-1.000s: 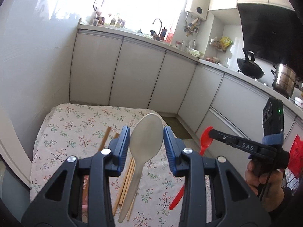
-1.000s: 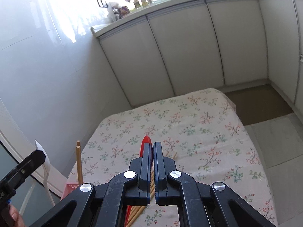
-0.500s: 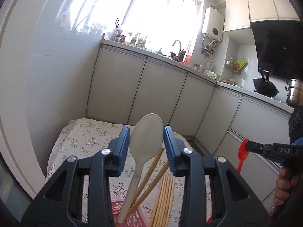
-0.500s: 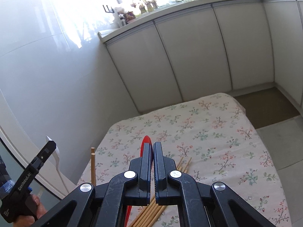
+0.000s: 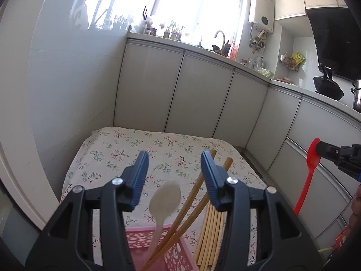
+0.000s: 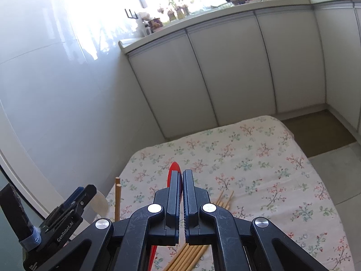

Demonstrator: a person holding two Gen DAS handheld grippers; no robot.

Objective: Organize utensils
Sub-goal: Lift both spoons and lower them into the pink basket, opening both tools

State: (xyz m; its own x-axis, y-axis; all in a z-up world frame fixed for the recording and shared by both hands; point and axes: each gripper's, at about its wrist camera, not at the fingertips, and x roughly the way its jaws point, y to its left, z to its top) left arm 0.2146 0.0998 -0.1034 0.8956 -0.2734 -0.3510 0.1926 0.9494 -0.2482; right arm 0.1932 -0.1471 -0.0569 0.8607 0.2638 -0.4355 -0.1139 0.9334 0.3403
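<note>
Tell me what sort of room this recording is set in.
A home kitchen, most likely: a counter with a sink tap under the window, a wok beneath a dark range hood, and a run of pale cupboard doors.

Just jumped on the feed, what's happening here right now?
A person is sorting utensils with two handheld grippers. The left gripper has just opened its jaws, and the pale spoon now stands free in the pink basket with two brown chopsticks. The right gripper is shut on a red spoon, held off to the side. A bundle of light chopsticks lies on the floral tablecloth.
</note>
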